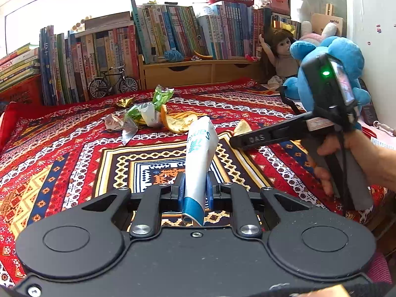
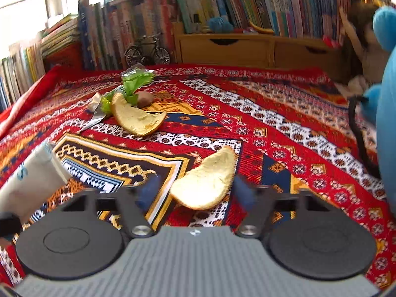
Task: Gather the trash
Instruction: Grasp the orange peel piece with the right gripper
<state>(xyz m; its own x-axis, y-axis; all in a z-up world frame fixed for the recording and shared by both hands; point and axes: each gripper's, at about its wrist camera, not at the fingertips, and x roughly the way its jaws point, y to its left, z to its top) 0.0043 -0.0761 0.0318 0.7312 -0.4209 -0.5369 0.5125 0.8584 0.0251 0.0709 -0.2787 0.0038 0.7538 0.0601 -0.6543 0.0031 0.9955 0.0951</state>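
My left gripper (image 1: pixel 195 188) is shut on a white and blue tissue packet (image 1: pixel 199 158), held upright above the patterned cloth; the same tissue packet (image 2: pixel 29 173) shows at the left edge of the right wrist view. My right gripper (image 2: pixel 195 188) is open, its blue pads on either side of a pale orange peel (image 2: pixel 206 180) lying on the cloth. A second peel (image 2: pixel 137 117) lies further off, beside green wrappers (image 2: pixel 133 84) and a brown lump (image 2: pixel 144 99). In the left wrist view the trash pile has green wrappers (image 1: pixel 160 96), clear plastic (image 1: pixel 121 125) and orange peel (image 1: pixel 179 123).
A red patterned cloth (image 1: pixel 74 153) covers the surface. Books (image 1: pixel 173 29), a model bicycle (image 1: pixel 112 84) and wooden drawers (image 1: pixel 178 73) line the back. A doll (image 1: pixel 282 54) and blue plush toy (image 1: pixel 339 49) sit at the right. A hand (image 1: pixel 358 158) holds the right gripper.
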